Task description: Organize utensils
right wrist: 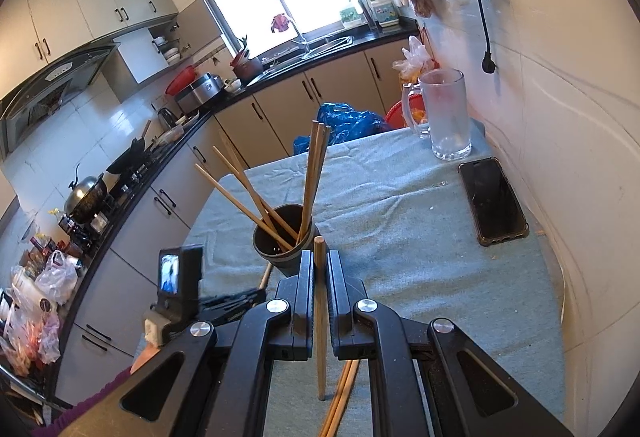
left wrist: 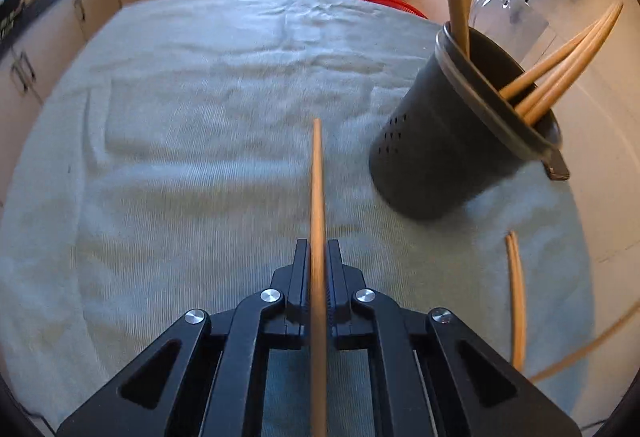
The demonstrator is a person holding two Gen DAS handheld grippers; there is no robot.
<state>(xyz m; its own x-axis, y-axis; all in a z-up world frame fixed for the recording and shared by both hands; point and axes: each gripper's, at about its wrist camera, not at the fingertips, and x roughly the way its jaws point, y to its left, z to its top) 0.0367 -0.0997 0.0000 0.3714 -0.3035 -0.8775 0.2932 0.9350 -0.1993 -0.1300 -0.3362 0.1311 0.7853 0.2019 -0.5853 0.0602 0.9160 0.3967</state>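
Observation:
My left gripper (left wrist: 319, 251) is shut on a wooden chopstick (left wrist: 317, 189) that points forward over the pale blue cloth (left wrist: 200, 117). To its right stands a dark perforated utensil holder (left wrist: 440, 141) with several chopsticks (left wrist: 560, 77) leaning in it. Two loose chopsticks (left wrist: 518, 297) lie on the cloth at the right. My right gripper (right wrist: 320, 261) is shut on another chopstick (right wrist: 320, 313), held nearly upright just in front of the same holder (right wrist: 282, 249), which has several chopsticks (right wrist: 312, 177) in it. More loose chopsticks (right wrist: 340, 397) lie below the right gripper. The left gripper's body (right wrist: 180, 277) appears at the left of the right wrist view.
A glass mug (right wrist: 444, 113) and a black phone (right wrist: 494, 201) sit on the cloth near the white wall (right wrist: 560, 157) on the right. A blue bag (right wrist: 348, 121) and a red basin (right wrist: 400, 113) lie beyond the table's far edge. Kitchen cabinets (right wrist: 280, 109) run along the left and back.

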